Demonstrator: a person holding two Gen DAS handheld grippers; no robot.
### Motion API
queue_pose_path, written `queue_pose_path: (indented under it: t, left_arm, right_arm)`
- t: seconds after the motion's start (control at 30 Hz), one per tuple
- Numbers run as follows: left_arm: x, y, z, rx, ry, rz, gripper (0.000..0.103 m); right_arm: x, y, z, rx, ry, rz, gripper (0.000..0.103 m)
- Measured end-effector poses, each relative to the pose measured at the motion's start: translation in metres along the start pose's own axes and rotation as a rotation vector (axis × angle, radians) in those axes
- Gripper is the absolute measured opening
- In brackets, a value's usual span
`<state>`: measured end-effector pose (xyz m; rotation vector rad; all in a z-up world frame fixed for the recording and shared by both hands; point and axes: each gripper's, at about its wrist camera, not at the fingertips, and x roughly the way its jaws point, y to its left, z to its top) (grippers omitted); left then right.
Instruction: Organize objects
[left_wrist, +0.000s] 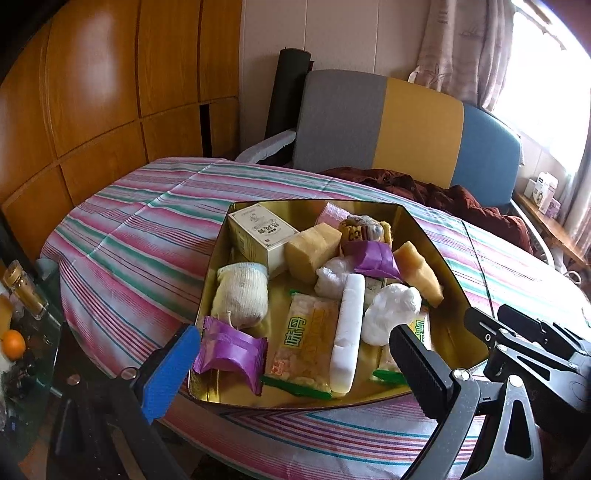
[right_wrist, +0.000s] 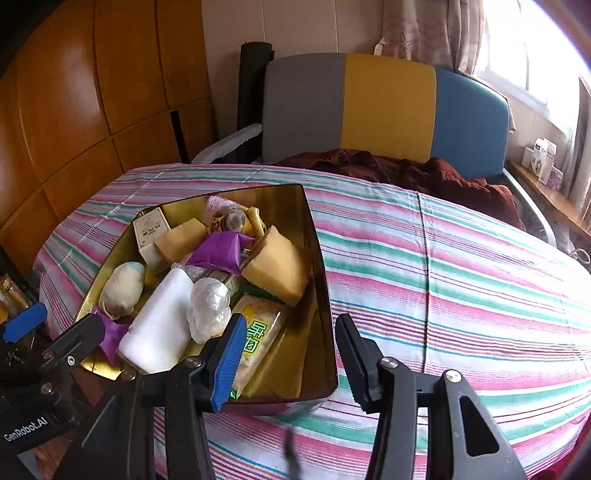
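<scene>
tin (left_wrist: 461, 295) holds all the snacks together | left gripper (left_wrist: 295, 365) wide apart, empty — right gripper (right_wrist: 291, 360) too

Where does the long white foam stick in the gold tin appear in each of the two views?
Left wrist view: the white foam stick stands lower centre, running toward the camera.
Right wrist view: the stick lies lower left, looking wider.
Shared landmark: the crumpled white plastic bag just right of it.
</scene>
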<state>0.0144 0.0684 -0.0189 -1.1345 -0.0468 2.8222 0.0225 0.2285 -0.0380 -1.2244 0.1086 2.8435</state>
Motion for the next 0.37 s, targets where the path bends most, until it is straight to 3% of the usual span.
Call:
queue_pose_path:
  t: [0.37]
  left_arm:
    - [0.0009, 0.0022, -0.0013, -0.014, -0.003, -0.015, 0.102]
  right_arm:
    - [0.0042, 0.0038, -0.0005, -0.013, 0.010, 0.015, 0.050]
